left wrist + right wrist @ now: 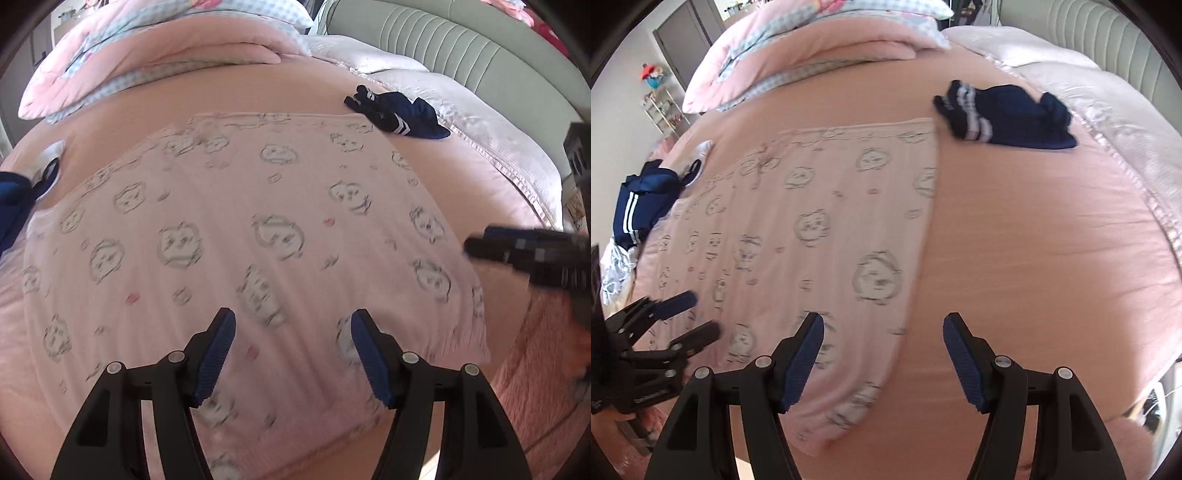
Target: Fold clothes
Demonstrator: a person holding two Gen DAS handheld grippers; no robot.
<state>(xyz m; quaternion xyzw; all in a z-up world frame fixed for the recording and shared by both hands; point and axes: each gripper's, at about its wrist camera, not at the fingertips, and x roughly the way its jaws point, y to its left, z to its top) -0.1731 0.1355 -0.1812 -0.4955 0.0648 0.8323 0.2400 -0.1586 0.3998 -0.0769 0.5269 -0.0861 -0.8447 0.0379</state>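
Observation:
A pale pink garment [240,221] printed with grey cartoon faces lies spread flat on the pink bed sheet [277,92]. In the left wrist view my left gripper [292,314] hovers open over its near part, with nothing between the blue pads. In the right wrist view my right gripper [882,316] stands open over the garment's [820,229] near right edge, one finger above the cloth and one above bare sheet [1034,221]. The left gripper [703,312] shows at the lower left, open. The right gripper [471,246] reaches in from the right edge, blurred.
A crumpled navy garment with white stripes [402,118] [1008,114] lies beyond the pink garment's far right corner. Another navy striped piece [642,199] sits at the left edge. A folded pink duvet [820,40] is at the back, a pale blanket [1108,96] and padded headboard [461,33] at right.

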